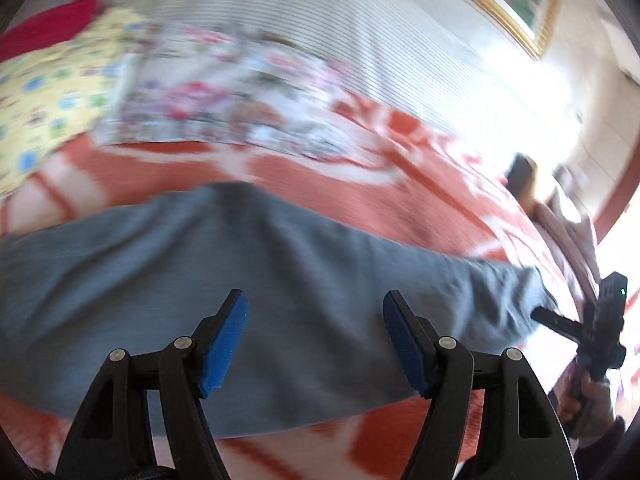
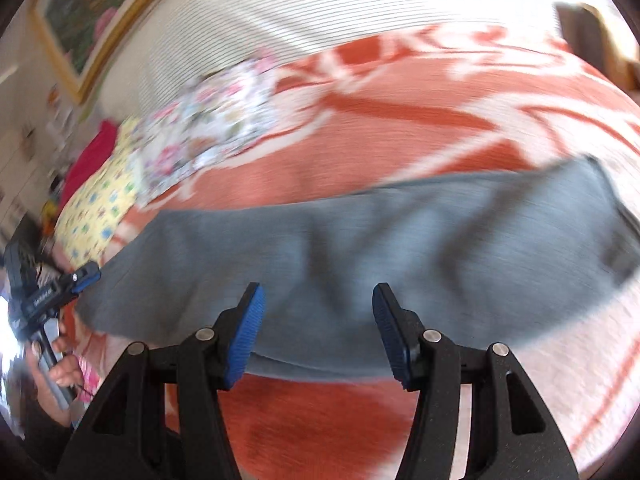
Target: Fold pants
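Fingers of the left gripper (image 1: pixel 316 344) stand spread wide, nothing between the blue pads (image 1: pixel 226 344); the grey pants (image 1: pixel 240 280) lie below and beyond them, not pinched. Right gripper (image 2: pixel 318 334) likewise released, fingers apart over the cloth, no fabric caught.

Pants: spread in a long band across the orange-and-white blanket (image 1: pixel 360 196) on the bed, with shallow ridges through the middle (heavy blur, so seams and waistband cannot be told apart). Floral (image 1: pixel 224 96) and yellow printed cloths (image 1: pixel 52 92) lie farther back, well apart from the pants.

Risks, as judged:
- Blur in both views — any grasp made at this speed could miss the edge or take only the top layer.
- Fingers biting too deep could pick up the blanket along with the pants.
- Ridges left unsmoothed would be trapped in the next fold — uneven result.
- Unequal grip points at the two ends would skew the fold.
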A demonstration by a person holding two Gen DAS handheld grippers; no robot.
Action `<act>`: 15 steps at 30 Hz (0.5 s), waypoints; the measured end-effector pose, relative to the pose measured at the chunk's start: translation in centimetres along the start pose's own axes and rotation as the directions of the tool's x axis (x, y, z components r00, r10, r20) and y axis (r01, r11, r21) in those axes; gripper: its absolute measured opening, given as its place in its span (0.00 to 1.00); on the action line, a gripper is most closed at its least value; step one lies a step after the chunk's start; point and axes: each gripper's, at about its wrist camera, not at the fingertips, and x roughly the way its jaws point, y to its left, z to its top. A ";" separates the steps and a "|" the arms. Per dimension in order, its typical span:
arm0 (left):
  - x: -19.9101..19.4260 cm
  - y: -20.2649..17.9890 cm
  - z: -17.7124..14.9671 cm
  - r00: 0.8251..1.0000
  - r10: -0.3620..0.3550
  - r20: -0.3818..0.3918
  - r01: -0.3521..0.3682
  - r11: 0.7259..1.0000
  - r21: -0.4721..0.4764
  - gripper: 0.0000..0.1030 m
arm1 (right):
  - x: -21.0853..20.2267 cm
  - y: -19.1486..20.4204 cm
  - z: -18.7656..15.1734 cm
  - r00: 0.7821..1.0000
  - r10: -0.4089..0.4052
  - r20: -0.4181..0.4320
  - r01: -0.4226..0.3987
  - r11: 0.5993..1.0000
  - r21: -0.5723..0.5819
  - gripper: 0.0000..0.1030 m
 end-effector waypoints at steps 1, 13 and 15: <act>0.7 -1.2 0.0 1.000 -0.017 -0.013 0.017 1.000 0.022 0.69 | -0.5 -0.9 -0.1 1.000 -0.015 0.010 0.015 1.000 0.020 0.56; 5.5 -11.9 0.5 0.984 -0.123 -0.126 0.148 0.966 0.212 0.72 | -4.7 -8.9 -1.9 0.989 -0.123 0.087 0.104 0.974 0.202 0.56; 5.9 -12.7 0.3 0.982 -0.125 -0.142 0.154 0.963 0.221 0.73 | -5.1 -9.7 -2.2 0.986 -0.135 0.095 0.111 0.969 0.219 0.56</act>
